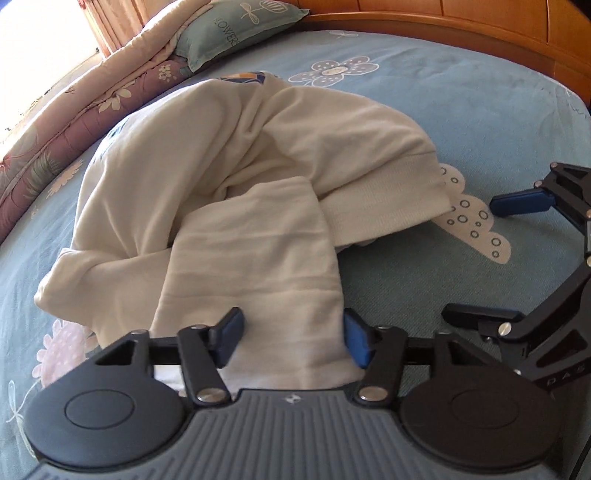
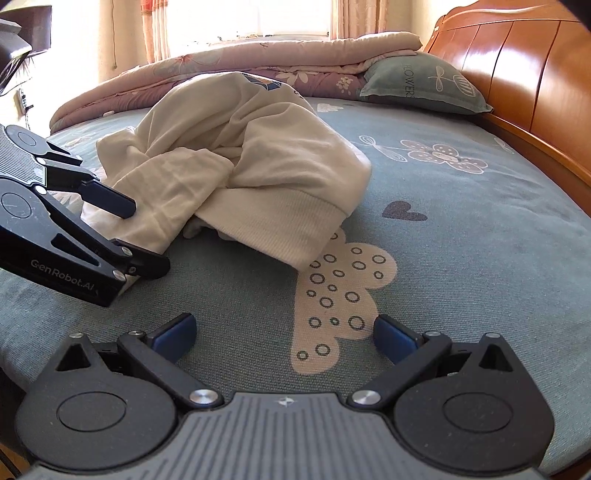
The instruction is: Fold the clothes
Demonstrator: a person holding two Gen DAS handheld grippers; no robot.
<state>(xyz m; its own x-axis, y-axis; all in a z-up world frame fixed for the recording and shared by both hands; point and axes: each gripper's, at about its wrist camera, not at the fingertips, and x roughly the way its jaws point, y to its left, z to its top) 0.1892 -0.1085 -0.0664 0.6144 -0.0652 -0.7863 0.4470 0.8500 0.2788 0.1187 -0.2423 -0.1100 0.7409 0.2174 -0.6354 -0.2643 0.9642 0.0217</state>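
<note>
A cream sweatshirt lies crumpled in a heap on the blue flowered bed sheet. Its ribbed hem faces the right side, and a blue and orange print shows at the far top. My left gripper is open at the near edge of the heap, with a flat fold of the sweatshirt lying between its blue pads. My right gripper is open low over bare sheet, to the right of the heap, with nothing between its fingers.
A folded pink floral quilt runs along the far side of the bed. A teal pillow leans by the wooden headboard. A bright curtained window lies behind.
</note>
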